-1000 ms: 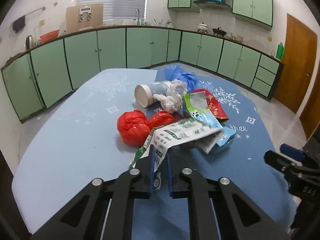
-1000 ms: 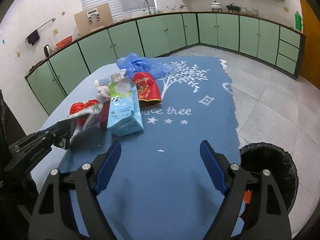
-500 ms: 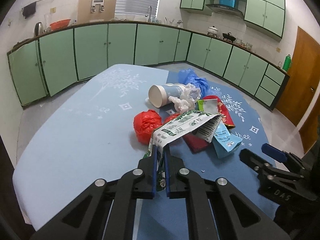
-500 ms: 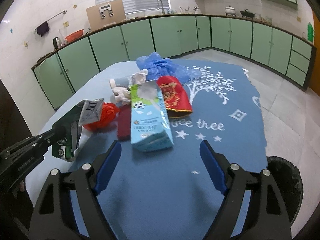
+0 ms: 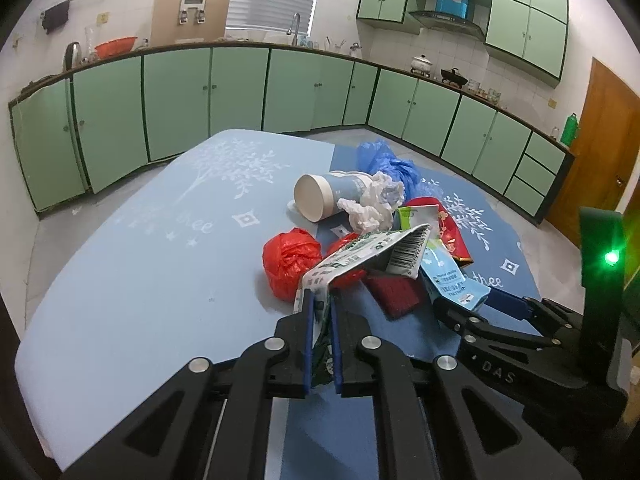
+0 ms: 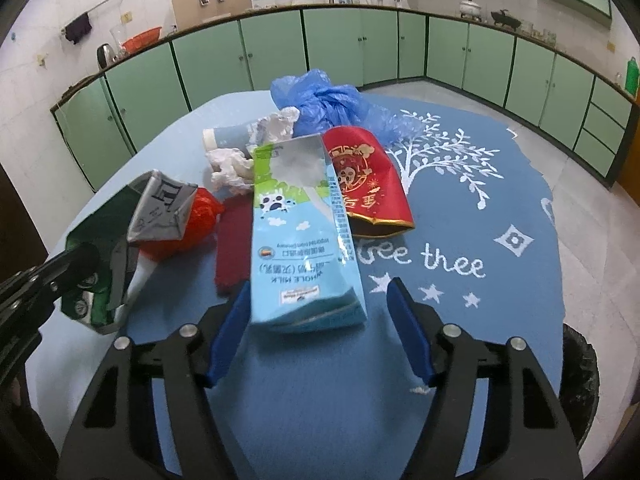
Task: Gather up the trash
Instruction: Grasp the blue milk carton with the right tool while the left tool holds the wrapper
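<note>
My left gripper (image 5: pixel 321 312) is shut on a flattened green and white carton (image 5: pixel 360 254) and holds it above the table; the carton also shows in the right wrist view (image 6: pixel 132 240). My right gripper (image 6: pixel 320 320) is open, its fingers on either side of the near end of a light blue milk carton (image 6: pixel 300 236) lying on the table. Behind lie a red plastic bag (image 5: pixel 290 262), a paper cup (image 5: pixel 320 196), crumpled white tissue (image 5: pixel 374 204), a blue plastic bag (image 6: pixel 324 100) and a red packet (image 6: pixel 366 180).
A dark red flat piece (image 6: pixel 232 246) lies beside the milk carton. A black trash bin (image 6: pixel 580 372) stands on the floor right of the blue tablecloth (image 6: pixel 460 208). Green cabinets (image 5: pixel 240 88) ring the room.
My right gripper has moved forward until its fingers flank the milk carton. My left gripper has lifted the green carton up and back from the pile.
</note>
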The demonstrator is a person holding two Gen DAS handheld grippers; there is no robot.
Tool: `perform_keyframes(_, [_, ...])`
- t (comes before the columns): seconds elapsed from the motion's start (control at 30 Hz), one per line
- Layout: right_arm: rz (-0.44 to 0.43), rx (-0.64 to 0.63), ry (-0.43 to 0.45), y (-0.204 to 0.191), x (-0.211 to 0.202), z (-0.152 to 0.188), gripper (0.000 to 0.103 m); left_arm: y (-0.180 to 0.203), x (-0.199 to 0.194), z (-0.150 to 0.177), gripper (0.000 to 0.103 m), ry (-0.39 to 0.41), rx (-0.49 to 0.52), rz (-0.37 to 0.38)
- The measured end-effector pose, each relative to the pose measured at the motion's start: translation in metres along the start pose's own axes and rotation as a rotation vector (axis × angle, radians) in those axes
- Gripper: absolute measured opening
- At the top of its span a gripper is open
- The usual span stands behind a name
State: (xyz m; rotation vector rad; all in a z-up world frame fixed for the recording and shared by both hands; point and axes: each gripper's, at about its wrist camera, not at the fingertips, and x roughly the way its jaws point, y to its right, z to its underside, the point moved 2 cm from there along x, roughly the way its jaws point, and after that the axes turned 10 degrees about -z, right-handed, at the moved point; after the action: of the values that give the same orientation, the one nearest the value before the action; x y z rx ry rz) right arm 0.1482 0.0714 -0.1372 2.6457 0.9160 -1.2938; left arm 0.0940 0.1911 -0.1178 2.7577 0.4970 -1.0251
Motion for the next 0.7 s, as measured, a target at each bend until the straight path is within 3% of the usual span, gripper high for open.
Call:
perform_keyframes(0.07, [-0.011, 0.005, -0.027, 0.002, 0.006, 0.000, 0.052, 0.000, 0.001, -0.002, 0.010, 0.003, 0.002, -0.003])
perform_keyframes(0.2, [-0.030, 0.011, -0.021, 0.003, 0.003, 0.001, 0.048, -0.001, 0.002, -0.003, 0.008, 0.005, 0.001, -0.008])
perform_keyframes(0.7, [-0.063, 0.008, 0.113, 0.004, -0.075, -0.004, 0.047, 0.009, -0.030, -0.014, 0.007, 0.059, -0.009, 0.029])
